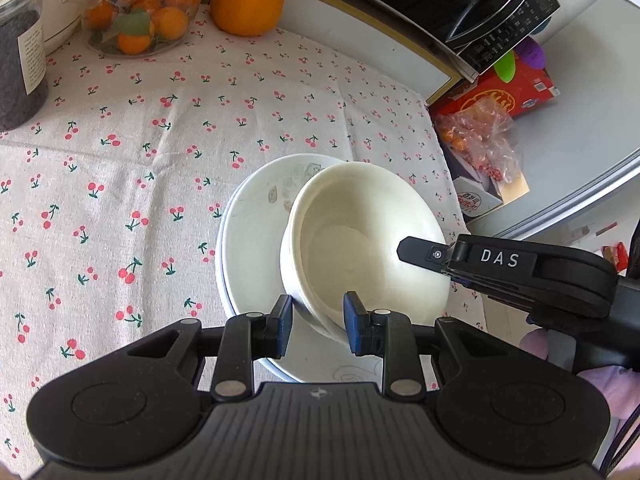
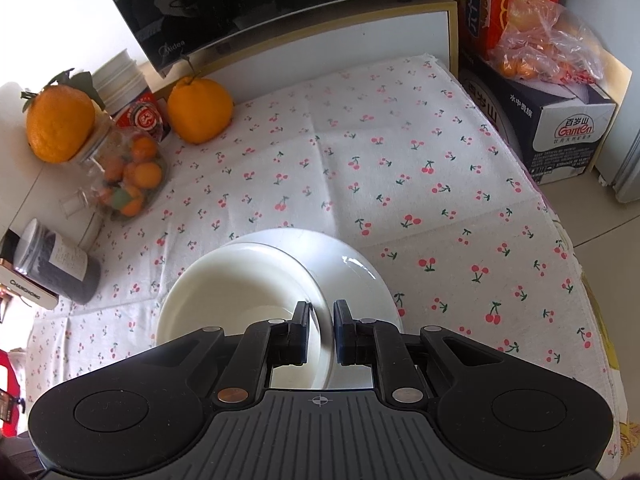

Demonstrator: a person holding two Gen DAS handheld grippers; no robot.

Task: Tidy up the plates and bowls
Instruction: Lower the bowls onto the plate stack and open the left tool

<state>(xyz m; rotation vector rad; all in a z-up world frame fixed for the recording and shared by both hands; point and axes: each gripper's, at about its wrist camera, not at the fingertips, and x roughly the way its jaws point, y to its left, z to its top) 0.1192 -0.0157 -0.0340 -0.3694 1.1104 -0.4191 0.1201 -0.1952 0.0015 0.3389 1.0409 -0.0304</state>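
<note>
A cream bowl (image 1: 360,240) sits slightly tilted over a white plate (image 1: 252,216) with a faint rose pattern, on the cherry-print tablecloth (image 1: 120,160). It looks nested in a second bowl. My left gripper (image 1: 320,330) is shut on the bowl's near wall, one blue pad inside and one outside. My right gripper (image 1: 420,254) reaches in from the right onto the bowl's right rim. In the right wrist view the right gripper (image 2: 322,328) is shut on the rim of the bowl (image 2: 240,284), with the plate (image 2: 356,268) under and behind it. Whether the bowl rests on the plate I cannot tell.
A large orange (image 1: 246,2), a glass jug of small oranges (image 1: 140,20) and a dark jar (image 1: 20,52) stand at the table's far left. A microwave (image 1: 480,8) sits behind. Boxes (image 2: 560,128) and a plastic bag (image 2: 548,44) lie beyond the table's right edge.
</note>
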